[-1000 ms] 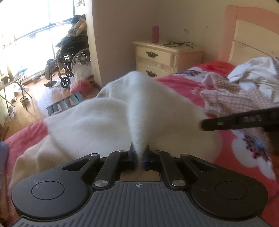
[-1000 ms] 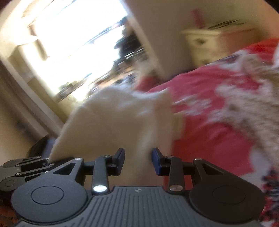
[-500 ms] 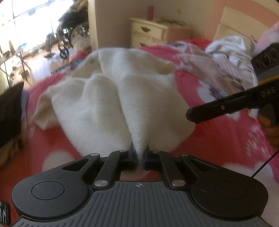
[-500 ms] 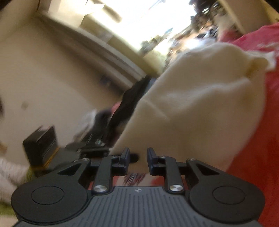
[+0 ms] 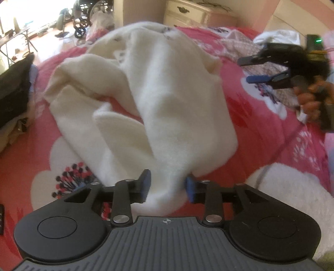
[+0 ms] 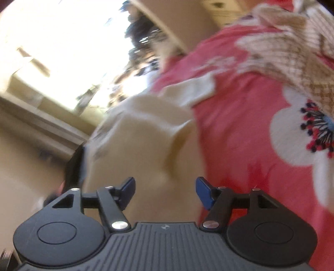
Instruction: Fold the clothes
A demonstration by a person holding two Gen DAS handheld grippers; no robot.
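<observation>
Cream garment (image 5: 167,98) lies crumpled on the red floral bedspread (image 5: 261,129), long axis running from the near edge of the bed, at the left gripper (image 5: 167,186), away toward the far edge by the nightstand (image 5: 194,12). Left jaws have just been opening; a tail of the cloth still sits between them, but the pads do not appear to press it, so it reads as released. Right gripper (image 6: 165,192) has likewise just been opening; nothing is between its jaws, and in its blurred view the garment (image 6: 150,141) lies ahead and slightly left. In the left wrist view the right gripper (image 5: 265,69) hangs off the garment's right side, apart from it. Judgement: left hand is nearer for any regrasp.
</observation>
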